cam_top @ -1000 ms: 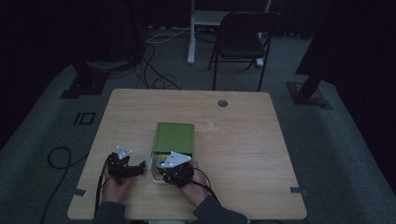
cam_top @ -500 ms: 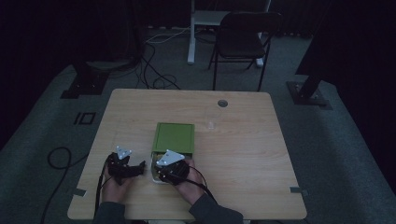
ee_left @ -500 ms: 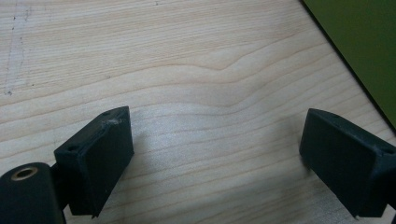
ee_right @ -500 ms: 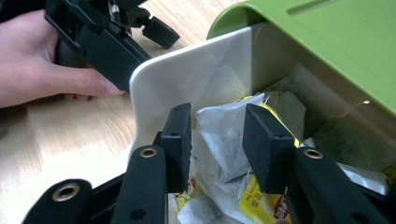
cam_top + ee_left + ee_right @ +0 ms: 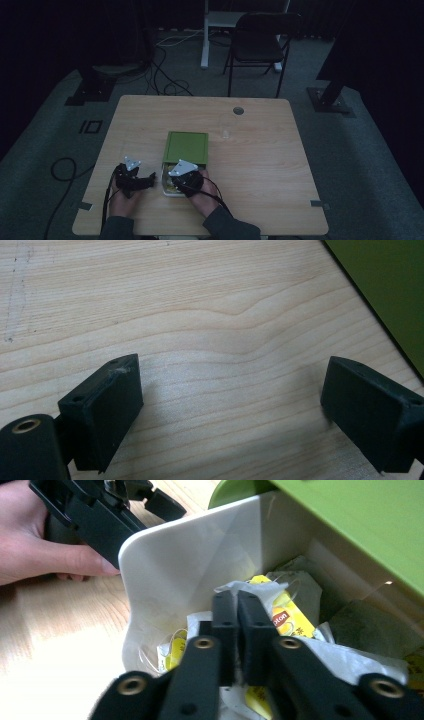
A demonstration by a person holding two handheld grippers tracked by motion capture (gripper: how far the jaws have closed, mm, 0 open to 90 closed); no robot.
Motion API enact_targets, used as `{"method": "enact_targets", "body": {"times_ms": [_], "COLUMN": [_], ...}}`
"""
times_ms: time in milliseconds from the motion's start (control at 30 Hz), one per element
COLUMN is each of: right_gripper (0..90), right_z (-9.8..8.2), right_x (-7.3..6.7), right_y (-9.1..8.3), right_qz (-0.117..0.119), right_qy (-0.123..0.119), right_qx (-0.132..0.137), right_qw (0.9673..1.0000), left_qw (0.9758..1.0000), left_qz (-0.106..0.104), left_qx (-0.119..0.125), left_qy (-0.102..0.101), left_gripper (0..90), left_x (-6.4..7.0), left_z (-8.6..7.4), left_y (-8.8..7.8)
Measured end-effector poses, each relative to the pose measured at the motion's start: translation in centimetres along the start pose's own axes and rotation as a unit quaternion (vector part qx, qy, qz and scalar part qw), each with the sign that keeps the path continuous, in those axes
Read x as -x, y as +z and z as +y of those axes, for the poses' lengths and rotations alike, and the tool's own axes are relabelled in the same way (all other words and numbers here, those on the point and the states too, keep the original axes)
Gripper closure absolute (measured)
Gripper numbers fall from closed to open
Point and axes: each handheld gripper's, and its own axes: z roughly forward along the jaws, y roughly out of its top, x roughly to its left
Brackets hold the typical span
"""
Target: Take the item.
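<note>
Caught the right gripper [image 5: 237, 599] with its jaws pressed flat together, no gap left, having just been closing. Dug nose-first into a heap of tea bags [image 5: 292, 617], tips right at the crumpled white paper of the top one, yellow tag just to the right of the tips. Couldn't tell whether an edge of that paper was actually pinched or only nudged, too thin to make out between the pads. Just beyond and left of the tips, ran into the wall of the white box [image 5: 185, 560] holding the bags. Above and right of them, saw the green lid [image 5: 360, 525] slid partway back, covering the far part of the box and leaving only the near end open. Further left, past the box wall, spotted the left gripper [image 5: 230, 385] in the person's left hand [image 5: 45, 555], jaws spread wide with nothing but bare wooden table [image 5: 200, 300] between them, lid's edge off beyond the right-hand jaw, near but not touching. Progress-wise, reckoned roughly this: lid already pushed open, reach into the box done, pinch made. Left to do, by the look of it: lift one bag clear and set it down somewhere. Saw no bag out on the table yet.
</note>
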Motion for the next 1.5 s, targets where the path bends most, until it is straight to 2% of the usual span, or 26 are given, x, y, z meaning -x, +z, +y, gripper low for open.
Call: {"method": "enact_targets", "body": {"times_ms": [367, 400, 600, 667, 700, 833, 1133, 1500], "right_gripper": [90.0, 90.0, 90.0, 90.0, 90.0, 90.0, 90.0, 90.0], "right_z": [-0.1, 0.0, 0.3, 0.5, 0.6, 0.6, 0.9, 1.1], "right_x": [0.2, 0.2, 0.5, 0.7, 0.9, 1.1, 1.6, 2.4], "right_y": [-1.3, -1.9, -2.9, -3.6, -4.0, -4.8, -6.8, -9.0], "right_qz": [0.005, 0.005, 0.005, 0.013, 0.024, 0.032, 0.036, 0.03], "right_qy": [0.0, -0.001, 0.0, 0.002, 0.004, 0.008, 0.004, 0.001], "right_qx": [0.024, 0.034, 0.047, 0.055, 0.059, 0.065, 0.088, 0.102], "right_qw": [0.9997, 0.9994, 0.9989, 0.9984, 0.9979, 0.9974, 0.9955, 0.9943], "left_qw": [1.0, 1.0, 1.0, 1.0, 1.0, 1.0, 1.0, 1.0], "left_qz": [0.0, 0.0, 0.0, 0.0, 0.0, 0.0, 0.0, 0.0], "left_qx": [0.0, 0.0, 0.0, 0.0, 0.0, 0.0, 0.0, 0.0], "left_qy": [0.0, 0.0, 0.0, 0.0, 0.0, 0.0, 0.0, 0.0], "left_gripper": [10.5, 10.5, 10.5, 10.5, 10.5, 10.5, 10.5, 10.5], "left_x": [0.0, 0.0, 0.0, 0.0, 0.0, 0.0, 0.0, 0.0], "left_z": [0.0, 0.0, 0.0, 0.0, 0.0, 0.0, 0.0, 0.0], "left_y": [0.0, 0.0, 0.0, 0.0, 0.0, 0.0, 0.0, 0.0]}}
